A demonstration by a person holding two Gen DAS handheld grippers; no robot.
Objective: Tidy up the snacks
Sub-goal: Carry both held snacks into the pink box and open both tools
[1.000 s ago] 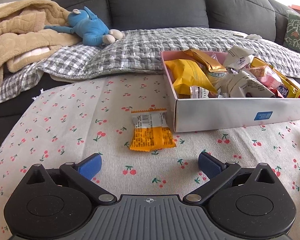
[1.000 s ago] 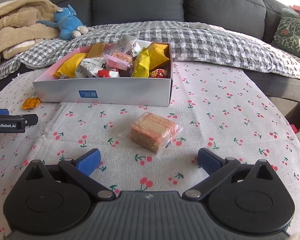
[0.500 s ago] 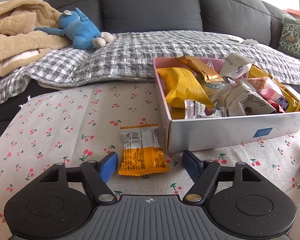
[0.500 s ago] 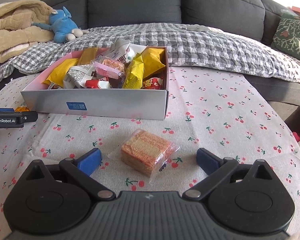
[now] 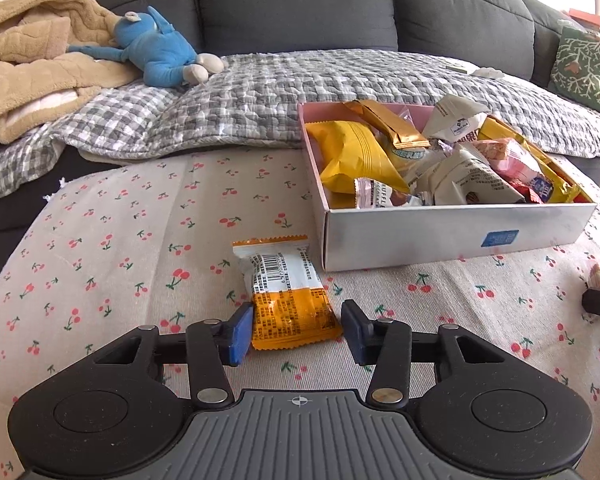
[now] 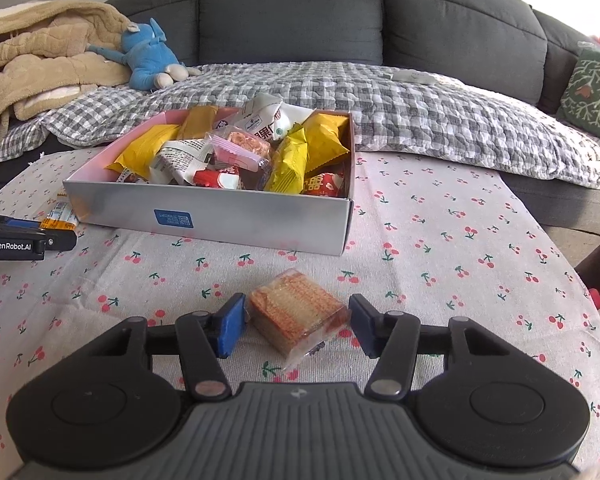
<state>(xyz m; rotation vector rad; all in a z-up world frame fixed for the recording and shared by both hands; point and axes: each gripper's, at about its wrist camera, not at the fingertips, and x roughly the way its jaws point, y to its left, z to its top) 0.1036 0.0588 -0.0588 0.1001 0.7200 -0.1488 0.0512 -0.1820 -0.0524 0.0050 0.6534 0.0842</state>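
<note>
An orange and white snack packet [image 5: 288, 296] lies flat on the cherry-print cloth, left of the snack box [image 5: 452, 236]. My left gripper [image 5: 297, 332] straddles the packet's near end; its jaws are closing, the blue pads at the packet's edges without squeezing it. In the right wrist view a clear-wrapped wafer pack [image 6: 296, 312] lies in front of the box [image 6: 220, 220]. My right gripper [image 6: 297, 330] has the wafer pack between its closing jaws, the pads just beside the wrapper. The box holds several wrapped snacks.
The cloth-covered table [image 6: 460, 264] ends at a dark sofa [image 5: 296, 4] with a grey checked quilt [image 5: 284, 92], a blue plush toy [image 5: 160, 56], a beige blanket [image 5: 24, 68] and a green cushion [image 6: 596, 92]. The left gripper's side [image 6: 28, 240] shows at the right view's left edge.
Both grippers have come forward and down over their packs. Their jaws have narrowed from wide open to just outside the orange packet and the wafer pack.
</note>
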